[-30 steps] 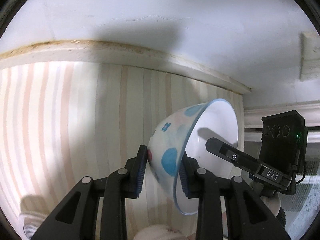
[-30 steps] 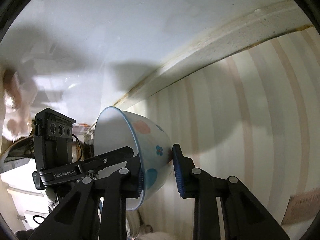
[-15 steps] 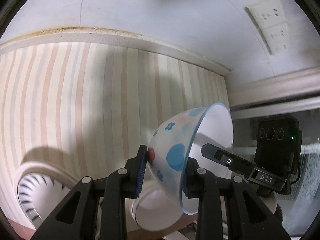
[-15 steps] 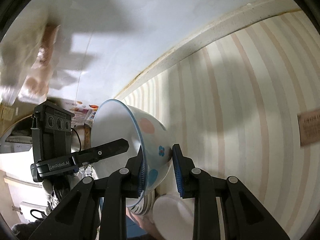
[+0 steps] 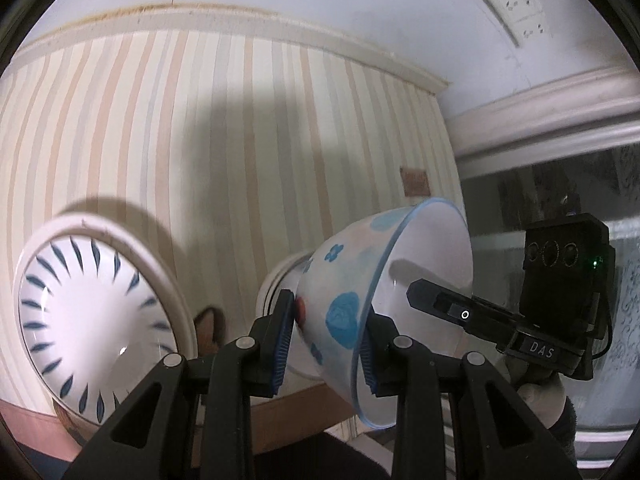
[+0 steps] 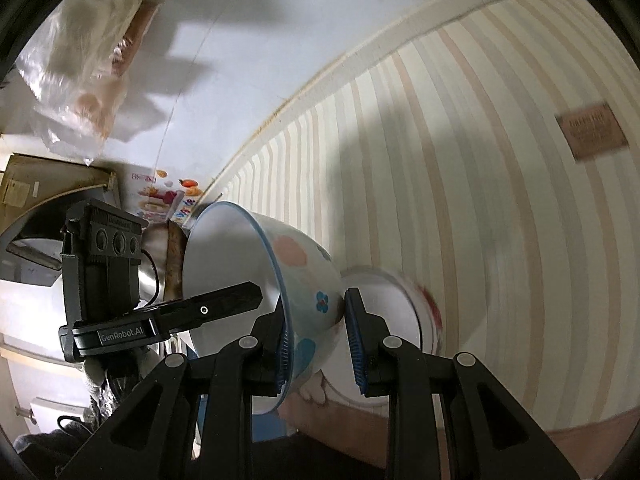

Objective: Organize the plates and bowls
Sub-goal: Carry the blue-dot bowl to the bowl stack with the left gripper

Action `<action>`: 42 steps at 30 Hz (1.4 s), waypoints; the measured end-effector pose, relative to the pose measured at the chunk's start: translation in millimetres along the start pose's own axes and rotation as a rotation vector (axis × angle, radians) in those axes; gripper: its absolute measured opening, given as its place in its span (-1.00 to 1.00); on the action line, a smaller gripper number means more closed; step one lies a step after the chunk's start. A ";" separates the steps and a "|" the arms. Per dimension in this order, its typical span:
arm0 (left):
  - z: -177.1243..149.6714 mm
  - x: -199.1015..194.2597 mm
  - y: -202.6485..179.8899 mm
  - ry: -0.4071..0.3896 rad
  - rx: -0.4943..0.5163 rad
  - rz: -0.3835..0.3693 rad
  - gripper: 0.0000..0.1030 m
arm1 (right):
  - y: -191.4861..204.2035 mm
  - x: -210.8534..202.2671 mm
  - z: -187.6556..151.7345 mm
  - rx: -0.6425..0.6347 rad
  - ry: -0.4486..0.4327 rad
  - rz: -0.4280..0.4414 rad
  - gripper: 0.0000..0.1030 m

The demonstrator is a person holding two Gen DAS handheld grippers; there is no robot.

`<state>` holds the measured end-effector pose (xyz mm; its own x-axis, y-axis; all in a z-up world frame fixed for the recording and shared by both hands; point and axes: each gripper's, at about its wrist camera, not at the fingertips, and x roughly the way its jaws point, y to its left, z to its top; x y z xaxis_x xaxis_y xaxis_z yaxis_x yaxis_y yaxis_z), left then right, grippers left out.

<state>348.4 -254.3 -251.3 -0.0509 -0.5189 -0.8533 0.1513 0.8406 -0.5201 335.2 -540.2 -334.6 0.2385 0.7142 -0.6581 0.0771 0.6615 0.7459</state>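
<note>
1. Striped cloth on the worktop (image 5: 200, 140) now fills much more of both views than it did a second ago, when pale wall took up a large part of them. This suggests the pair of grippers has tipped down toward the dishes.
2. The spotted bowl (image 5: 340, 300) is held off the worktop, tilted on its side. The left gripper (image 5: 326, 340) has its jaws clamped on the bowl's wall, one finger outside and one inside.
3. The right gripper (image 6: 320, 344) is clamped on the opposite wall in the same way, so both share the load.
4. Two dishes have come into sight in the left view. A blue-petal dish (image 5: 92, 320) lies well to the left of the spotted bowl, and a white dish (image 5: 276, 284) sits just behind it. Placement looks close, probably nesting into that white dish.
5. Only the right view shows a red mark on the dish behind the bowl (image 6: 392, 312), though it is blurred. Only the left view shows the blue-petal dish.
</note>
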 end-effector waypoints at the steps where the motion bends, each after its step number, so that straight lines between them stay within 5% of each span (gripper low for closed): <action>1: -2.5 3.8 1.2 0.007 -0.001 0.002 -0.48 | -2.3 2.6 -5.8 0.008 0.005 0.000 -0.47; 25: -14.6 55.4 -13.2 0.137 0.061 0.176 -0.48 | -26.8 26.1 -26.8 0.089 0.075 -0.103 -0.47; 42: -6.7 64.3 -10.4 0.171 0.033 0.187 -0.48 | -20.7 19.1 -17.8 0.091 0.084 -0.169 -0.48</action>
<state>336.9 -295.5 -301.0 -0.1851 -0.3183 -0.9297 0.2055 0.9126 -0.3534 320.9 -536.2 -364.5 0.1332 0.6136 -0.7783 0.1969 0.7533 0.6276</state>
